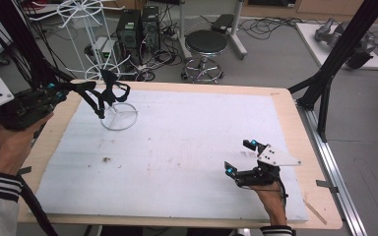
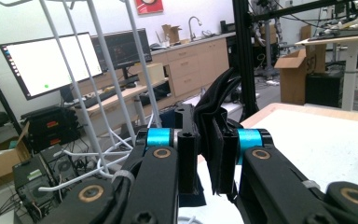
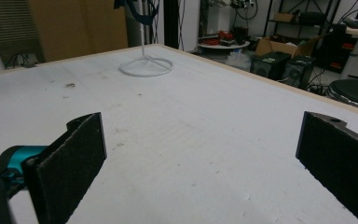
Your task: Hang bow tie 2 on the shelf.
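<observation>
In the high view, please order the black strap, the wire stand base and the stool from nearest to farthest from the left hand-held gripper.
1. Black strap: in its jaws.
2. Wire stand base: on the table, beside it.
3. Stool: on the floor beyond the table.

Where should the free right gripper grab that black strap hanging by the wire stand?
Probably the loose loop of the strap that dangles free beside the stand, coming in level from the table side. The left gripper already pinches the other end, and the open right gripper has room there.
</observation>
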The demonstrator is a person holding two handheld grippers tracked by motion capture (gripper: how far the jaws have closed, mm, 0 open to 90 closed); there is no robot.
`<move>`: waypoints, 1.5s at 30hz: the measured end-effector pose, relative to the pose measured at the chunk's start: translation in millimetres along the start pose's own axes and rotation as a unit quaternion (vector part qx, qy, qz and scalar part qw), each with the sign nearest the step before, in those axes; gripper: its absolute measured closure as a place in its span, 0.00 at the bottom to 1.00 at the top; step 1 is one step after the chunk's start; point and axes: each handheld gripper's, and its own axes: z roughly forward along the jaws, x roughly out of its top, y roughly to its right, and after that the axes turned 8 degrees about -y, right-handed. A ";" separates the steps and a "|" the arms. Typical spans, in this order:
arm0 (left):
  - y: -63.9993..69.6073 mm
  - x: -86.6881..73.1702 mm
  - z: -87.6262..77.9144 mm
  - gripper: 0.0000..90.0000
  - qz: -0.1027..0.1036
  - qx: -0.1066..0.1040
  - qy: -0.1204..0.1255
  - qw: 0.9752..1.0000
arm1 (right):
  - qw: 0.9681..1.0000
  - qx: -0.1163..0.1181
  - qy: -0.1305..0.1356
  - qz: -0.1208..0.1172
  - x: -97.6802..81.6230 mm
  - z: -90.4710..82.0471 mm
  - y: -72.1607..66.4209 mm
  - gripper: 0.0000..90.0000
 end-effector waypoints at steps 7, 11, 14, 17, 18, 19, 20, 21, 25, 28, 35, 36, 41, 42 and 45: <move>-3.9 -2.7 -1.1 0.92 -0.004 0.010 -0.003 1.000 | 1.000 -0.005 0.004 0.003 -0.1 -3.2 -0.8 0.01; -4.5 -5.2 -0.3 0.92 -0.006 0.013 -0.002 1.000 | 1.000 -0.018 0.000 0.007 -0.8 -3.9 0.1 0.01; -5.7 -6.8 -0.1 0.92 -0.006 0.017 -0.003 1.000 | 1.000 -0.026 0.009 0.009 -0.5 -7.1 -1.2 0.01; -7.6 -7.9 -0.3 0.92 -0.006 0.019 -0.004 1.000 | 0.999 -0.034 0.017 0.016 -0.2 -11.1 -2.4 0.01; -8.1 -8.2 -0.3 0.92 -0.009 0.019 -0.001 1.000 | 0.999 -0.034 0.018 0.015 -0.4 -12.4 -2.4 0.01; -8.8 -8.4 -0.4 0.92 -0.009 0.017 0.001 1.000 | 0.999 -0.036 0.020 0.016 -0.4 -13.5 -2.8 0.01; -9.2 -8.6 0.1 0.92 -0.011 0.018 0.003 1.000 | 0.999 -0.038 0.022 0.015 -0.8 -14.8 -3.4 0.01; -9.6 -8.8 0.7 0.92 -0.010 0.018 0.001 1.000 | 0.998 -0.040 0.037 0.011 -3.5 -16.4 -3.9 0.01; -10.8 -10.1 4.3 0.92 -0.007 0.020 -0.004 1.000 | 0.997 -0.049 0.049 0.023 -15.2 -21.3 -5.0 0.01; -12.5 -11.4 6.2 0.92 -0.009 0.023 -0.006 1.000 | 0.997 -0.052 0.060 0.021 -19.0 -22.6 -6.9 0.01; -14.3 -16.2 10.6 0.92 -0.008 0.026 -0.015 1.000 | 0.996 -0.052 0.076 0.020 -23.7 -20.5 -9.7 0.01; -15.0 -17.1 10.6 0.92 -0.007 0.027 -0.018 0.999 | 0.995 -0.052 0.076 0.024 -24.7 -20.5 -10.2 0.01; -17.6 -21.9 11.0 0.92 -0.010 0.031 -0.023 0.999 | 0.995 -0.049 0.081 0.024 -27.6 -17.7 -10.2 0.01; -17.8 -22.7 11.2 0.92 -0.011 0.031 -0.024 0.999 | 0.995 -0.048 0.083 0.023 -27.9 -17.2 -10.0 0.01; -18.1 -24.9 13.1 0.92 -0.011 0.032 -0.028 0.999 | 0.995 -0.048 0.085 0.028 -29.0 -15.5 -10.2 0.01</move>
